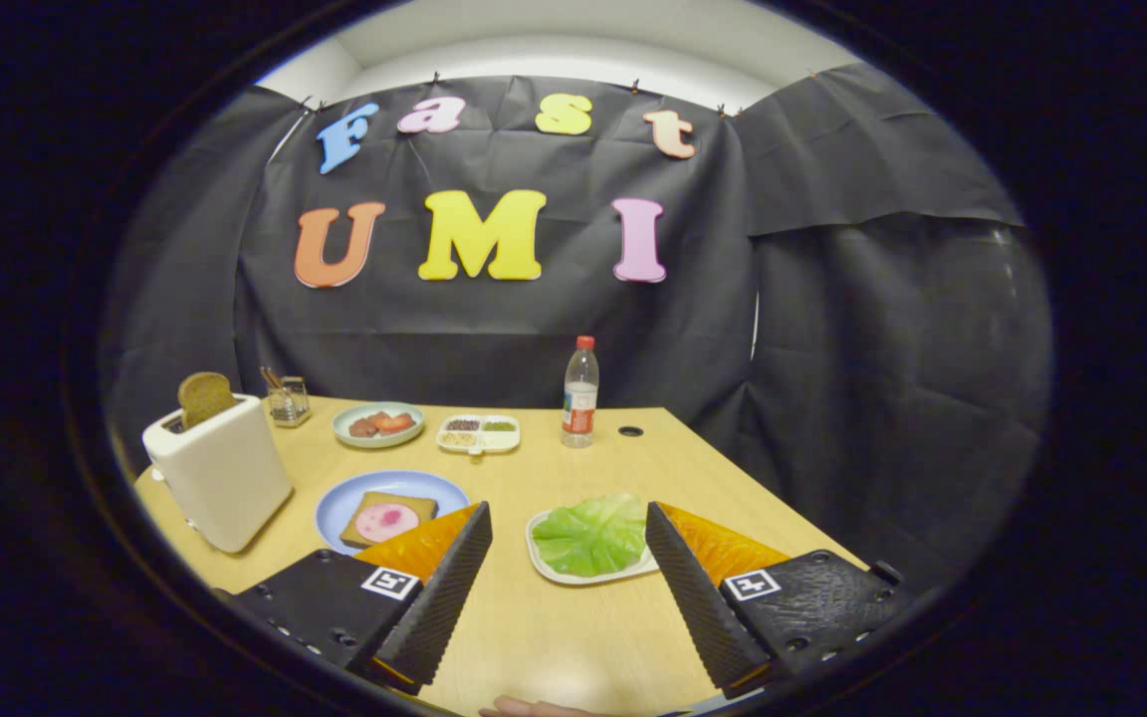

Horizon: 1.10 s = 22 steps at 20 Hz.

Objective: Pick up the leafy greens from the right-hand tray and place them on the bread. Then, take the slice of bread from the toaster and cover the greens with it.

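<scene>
Gripper (568,558) fingers spread wide above the light wooden counter (573,637) — holding nothing. Just ahead between them, ruffled green lettuce leaves (590,536) lie on a small white tray (546,563). Left: toasted bread with pink ham (386,519) on a round blue plate (335,510); beyond, a white toaster (218,471) holding a brown slice (205,396).
</scene>
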### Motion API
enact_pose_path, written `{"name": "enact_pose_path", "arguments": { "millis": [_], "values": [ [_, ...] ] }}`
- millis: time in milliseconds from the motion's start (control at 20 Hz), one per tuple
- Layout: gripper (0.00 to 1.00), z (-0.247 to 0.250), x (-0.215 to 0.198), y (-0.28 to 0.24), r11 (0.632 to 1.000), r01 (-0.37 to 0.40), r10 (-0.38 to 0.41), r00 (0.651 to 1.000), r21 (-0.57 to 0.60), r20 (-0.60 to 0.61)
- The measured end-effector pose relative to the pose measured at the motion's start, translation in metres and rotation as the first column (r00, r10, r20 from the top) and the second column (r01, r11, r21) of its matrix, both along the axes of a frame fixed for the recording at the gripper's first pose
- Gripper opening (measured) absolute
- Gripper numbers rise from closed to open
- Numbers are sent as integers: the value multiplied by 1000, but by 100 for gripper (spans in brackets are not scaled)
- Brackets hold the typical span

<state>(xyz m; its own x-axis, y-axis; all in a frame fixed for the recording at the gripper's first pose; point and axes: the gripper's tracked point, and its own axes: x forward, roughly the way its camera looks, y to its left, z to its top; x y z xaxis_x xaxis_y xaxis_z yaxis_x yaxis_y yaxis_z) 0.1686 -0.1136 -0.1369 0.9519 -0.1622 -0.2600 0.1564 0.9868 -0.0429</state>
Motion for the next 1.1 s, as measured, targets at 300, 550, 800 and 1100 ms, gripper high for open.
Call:
{"name": "enact_pose_path", "arguments": {
  "millis": [300, 550, 800, 1100],
  "values": [
    [95, -67, 78, -30, 999, 9, -1, 984, 47, -181],
    [95, -101, 103, -42, 997, 35, -11, 954, 75, -300],
    [91, -122, 114, -47, 995, 42, -6, 924, 87, -382],
    [74, -135, 112, -49, 986, 72, -1, 899, 147, -438]
  ]
}}
